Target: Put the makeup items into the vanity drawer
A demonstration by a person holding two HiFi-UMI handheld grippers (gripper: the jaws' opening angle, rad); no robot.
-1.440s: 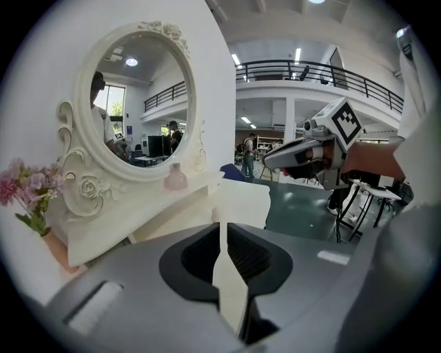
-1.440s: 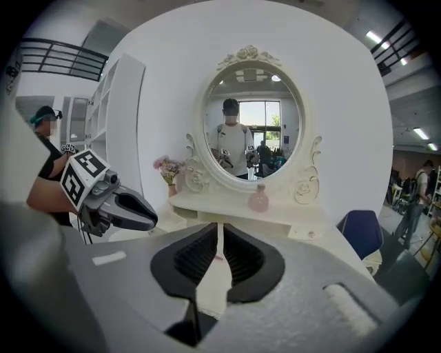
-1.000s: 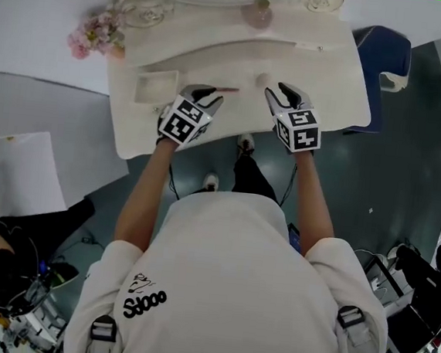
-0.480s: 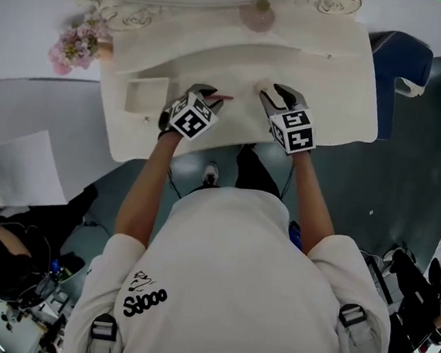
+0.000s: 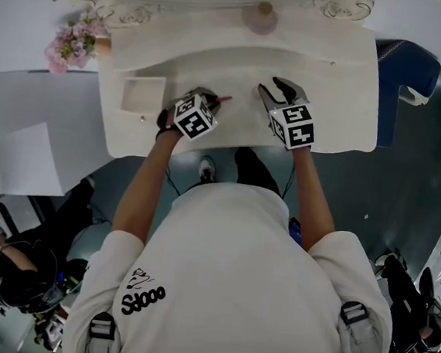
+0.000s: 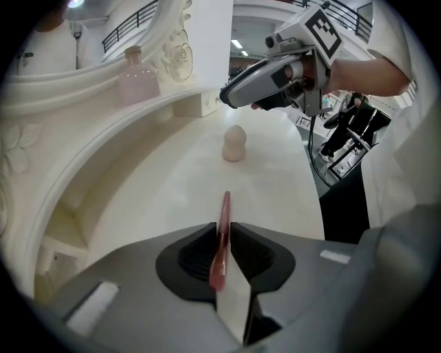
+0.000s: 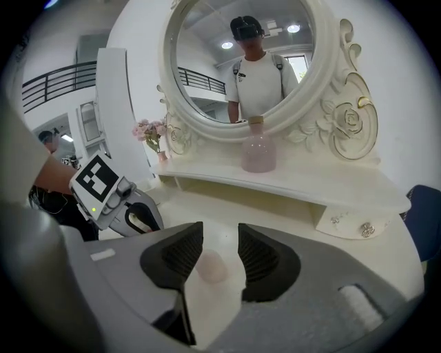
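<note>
A thin pink makeup pencil [image 6: 224, 214] lies on the white vanity top [image 5: 328, 105]. My left gripper [image 6: 220, 231] straddles its near end. The jaws are closing, with a sliver of gap still at the pencil's sides. In the head view only the pencil's tip [image 5: 223, 99] sticks out past the left gripper [image 5: 211, 99]. A pale pink egg-shaped sponge [image 7: 210, 265] stands upright on the top. My right gripper [image 7: 220, 234] hangs open just above it, and the sponge shows between its fingers without touching them. The small drawer [image 5: 141, 94] stands open at the left.
A pink glass bottle [image 7: 258, 155] stands on the shelf under the oval mirror [image 7: 255, 62]. Pink flowers [image 5: 70, 41] sit at the vanity's far left corner. A blue chair [image 5: 405, 69] is at the right. A knobbed small drawer [image 7: 348, 220] is shut at the right.
My left gripper has slid forward over the pencil, so less of it shows. My right gripper has moved left over the sponge. The head camera has shifted.
</note>
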